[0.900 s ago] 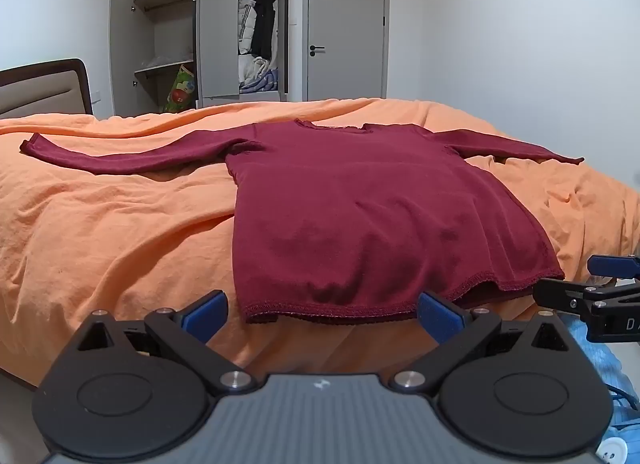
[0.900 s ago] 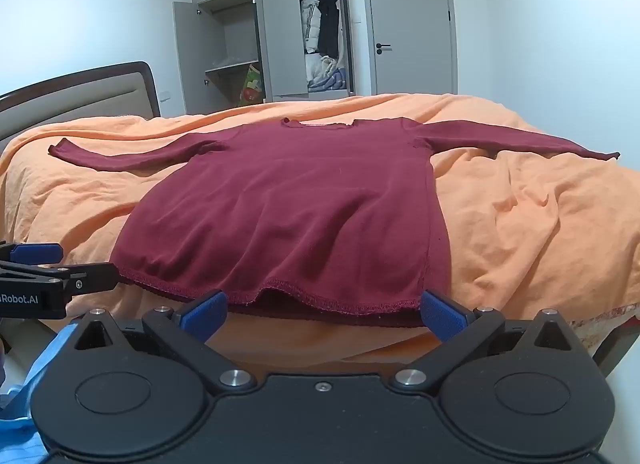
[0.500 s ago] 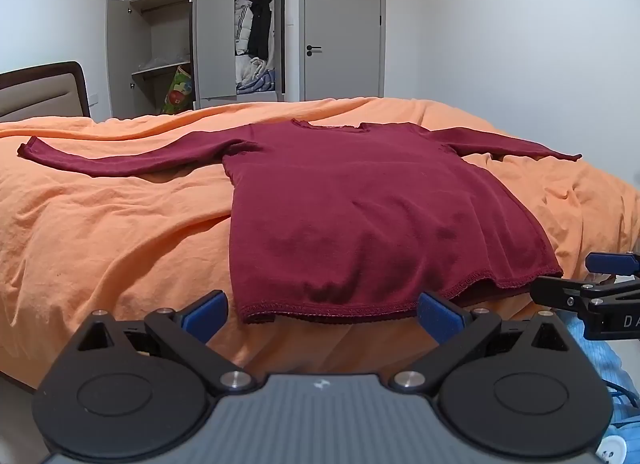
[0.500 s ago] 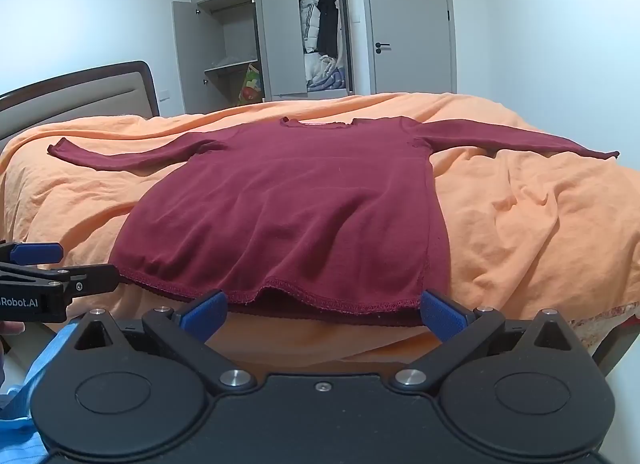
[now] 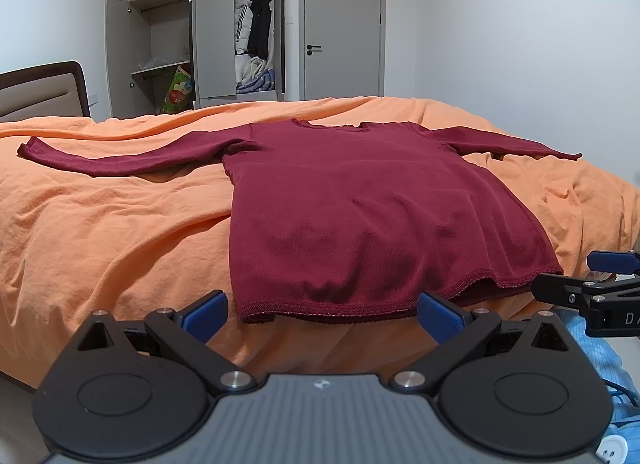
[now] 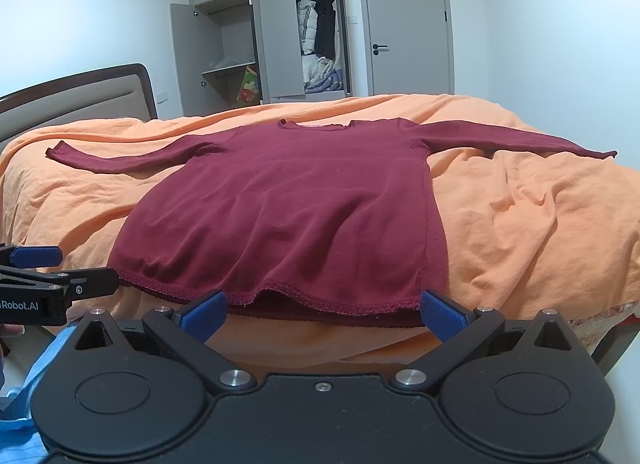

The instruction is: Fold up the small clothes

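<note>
maroon top lies flat on the bed, hem nearest, long axis running away toward neckline. left hand-held gripper & right hand-held gripper both w/ fingers apart, empty, just short of the hem; left one nearer left corner, right one nearer right corner

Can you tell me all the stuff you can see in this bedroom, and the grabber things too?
shirt: one, dark red, long sleeves, spread flat on the bed, hem at the near edge
bedspread: one, orange, wrinkled, covering the bed
headboard: one, dark brown and beige, left end of the bed
wardrobe: one, grey, doors open, clothes inside, back wall
bag: one, colourful, low in the wardrobe
door: one, grey, shut, right of the wardrobe
left gripper: one, black with blue pads, open, just short of the hem
right gripper: one, black with blue pads, open, just short of the hem
</note>
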